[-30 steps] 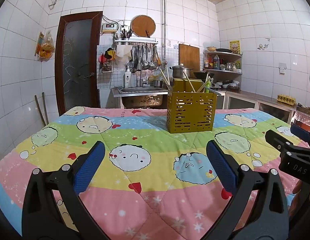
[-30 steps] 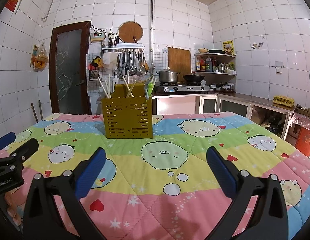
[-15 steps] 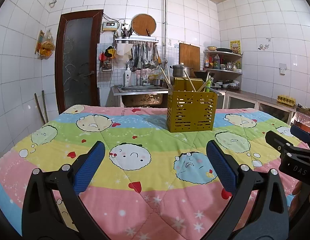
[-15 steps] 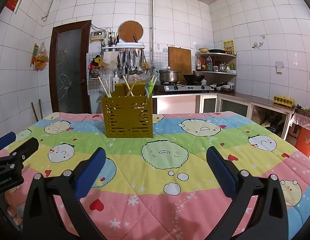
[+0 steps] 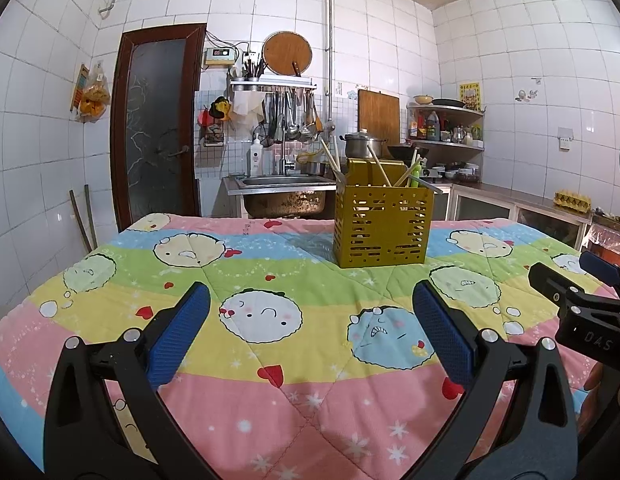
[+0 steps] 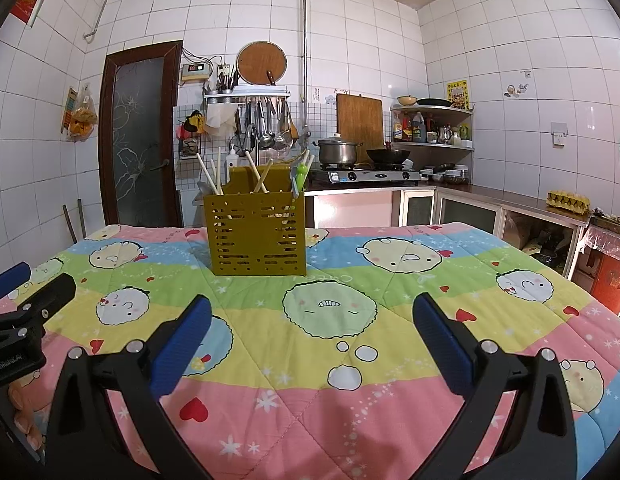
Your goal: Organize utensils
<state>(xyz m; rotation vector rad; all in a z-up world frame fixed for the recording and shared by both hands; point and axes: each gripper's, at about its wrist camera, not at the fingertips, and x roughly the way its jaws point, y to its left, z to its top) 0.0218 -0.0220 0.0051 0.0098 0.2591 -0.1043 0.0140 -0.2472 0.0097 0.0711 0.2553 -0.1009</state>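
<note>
Your yellow slotted utensil caddy [image 5: 383,227] stands upright on the cartoon-print quilt [image 5: 270,280], right of centre in the left wrist view and left of centre in the right wrist view [image 6: 256,236]. Wooden chopsticks [image 5: 331,156] lean out of its top at several angles, and a green utensil [image 6: 300,174] pokes up at one end; what else sits inside is hidden behind the slots.

Your left gripper [image 5: 310,330] hovers low over the pink and yellow bands at the bottom of its frame, jaws spread wide and holding nothing, well short of the caddy. Your right gripper [image 6: 310,330] sits the same way, level, released and empty. Each one shows at the edge of the other's view: the right at the lower right of the left view [image 5: 581,312], the left at the lower left of the right view [image 6: 26,312], with your fingertips [image 6: 24,412] just visible under it.

Beyond the quilt, a steel sink [image 5: 284,196] sits at centre in the left view, and a pot [image 6: 337,152] and wok [image 6: 387,155] rest on the stove [image 6: 365,176].
</note>
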